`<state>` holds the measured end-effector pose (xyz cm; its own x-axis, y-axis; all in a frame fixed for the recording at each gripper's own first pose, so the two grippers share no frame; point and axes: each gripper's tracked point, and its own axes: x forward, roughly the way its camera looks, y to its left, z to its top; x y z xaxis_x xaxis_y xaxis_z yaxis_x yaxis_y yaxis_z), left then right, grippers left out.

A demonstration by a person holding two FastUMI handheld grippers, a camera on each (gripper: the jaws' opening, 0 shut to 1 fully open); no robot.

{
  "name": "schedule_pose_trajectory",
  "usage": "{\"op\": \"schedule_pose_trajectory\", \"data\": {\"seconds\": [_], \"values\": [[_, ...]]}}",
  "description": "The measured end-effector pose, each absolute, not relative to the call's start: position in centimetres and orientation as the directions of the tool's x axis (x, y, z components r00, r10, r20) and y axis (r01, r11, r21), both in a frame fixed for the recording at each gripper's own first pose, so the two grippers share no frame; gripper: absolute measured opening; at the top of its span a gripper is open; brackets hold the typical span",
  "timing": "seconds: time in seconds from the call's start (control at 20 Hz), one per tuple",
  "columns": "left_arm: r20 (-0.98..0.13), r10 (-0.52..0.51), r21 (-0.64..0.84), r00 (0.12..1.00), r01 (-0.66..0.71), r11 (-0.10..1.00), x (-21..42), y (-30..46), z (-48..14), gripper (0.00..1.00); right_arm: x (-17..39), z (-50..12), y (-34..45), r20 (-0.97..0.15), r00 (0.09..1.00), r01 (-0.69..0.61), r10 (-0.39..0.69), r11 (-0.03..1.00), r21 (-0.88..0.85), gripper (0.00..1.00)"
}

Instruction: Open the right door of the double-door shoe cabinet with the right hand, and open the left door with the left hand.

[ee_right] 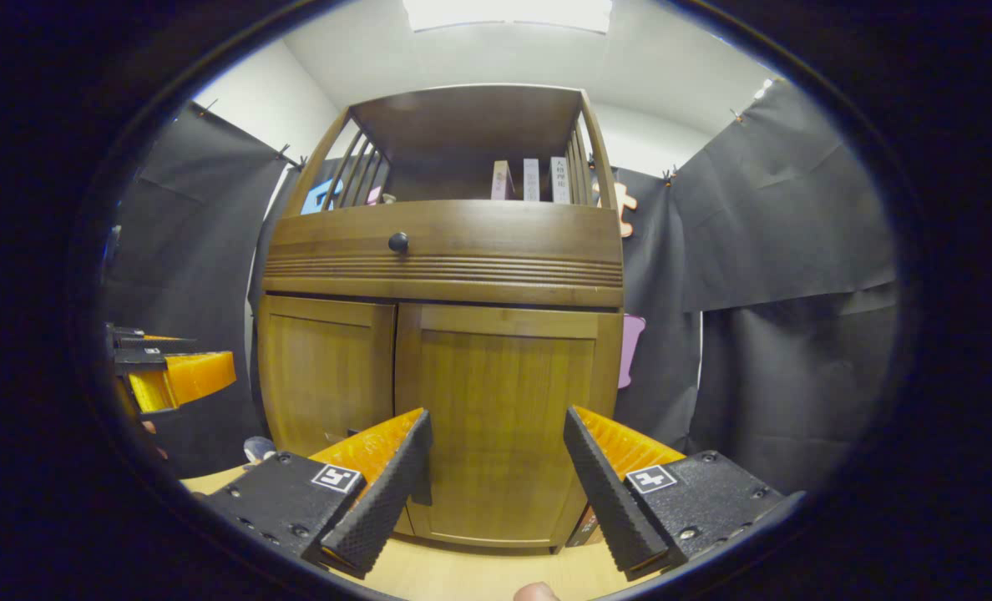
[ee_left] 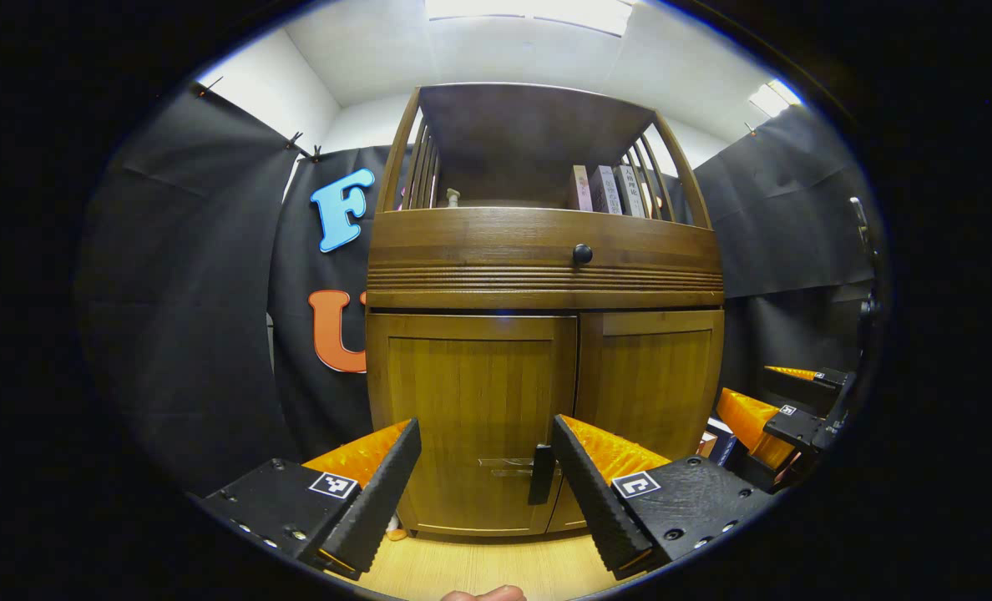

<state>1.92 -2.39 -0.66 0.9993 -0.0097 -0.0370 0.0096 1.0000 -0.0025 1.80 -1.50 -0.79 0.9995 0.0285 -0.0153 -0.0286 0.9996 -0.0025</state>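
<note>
Before the shoe cabinet (ee_left: 544, 334), both doors sit closed. The left gripper (ee_left: 486, 434) and right gripper (ee_right: 498, 426) hang with fingers apart, touching nothing.

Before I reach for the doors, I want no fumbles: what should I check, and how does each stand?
1. Left gripper open: ok.
2. Right gripper open: ok.
3. Left door shut, its handle between the left gripper's fingers in the picture: ok.
4. Right door shut: ok.
5. Right door's handle in sight: cannot tell; a dark bit peeks beside one finger.
6. Either gripper touching a door: cannot tell.
</note>
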Motion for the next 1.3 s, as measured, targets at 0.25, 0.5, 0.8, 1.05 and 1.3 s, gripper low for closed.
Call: {"op": "schedule_pose_trajectory", "data": {"seconds": [0.25,0.5,0.8,1.05,1.3], "values": [[-0.036,0.022,0.023,0.999,-0.021,0.999,2.1,-1.8,-0.8,0.95,3.3,-1.0,-0.2,-0.025,0.998,-0.057,0.057,0.998,-0.001,1.0],[-0.034,0.052,0.017,0.998,-0.051,0.999,2.4,-0.2,-1.2,0.95,4.8,-1.7,1.8,-0.043,0.994,-0.097,0.096,0.995,-0.009,1.0],[-0.032,0.097,0.03,0.995,-0.096,0.995,1.8,1.5,-1.5,0.95,6.7,-4.1,4.0,-0.096,0.984,-0.149,0.148,0.989,0.005,1.0],[-0.042,0.132,0.082,0.99,-0.128,0.988,1.3,2.7,-1.9,0.94,8.2,-7.2,5.9,-0.176,0.965,-0.193,0.194,0.981,0.022,1.0],[-0.042,0.181,0.101,0.983,-0.176,0.979,0.2,4.5,-1.9,0.95,10.8,-10.0,6.9,-0.249,0.952,-0.176,0.178,0.984,0.031,0.95]]}}
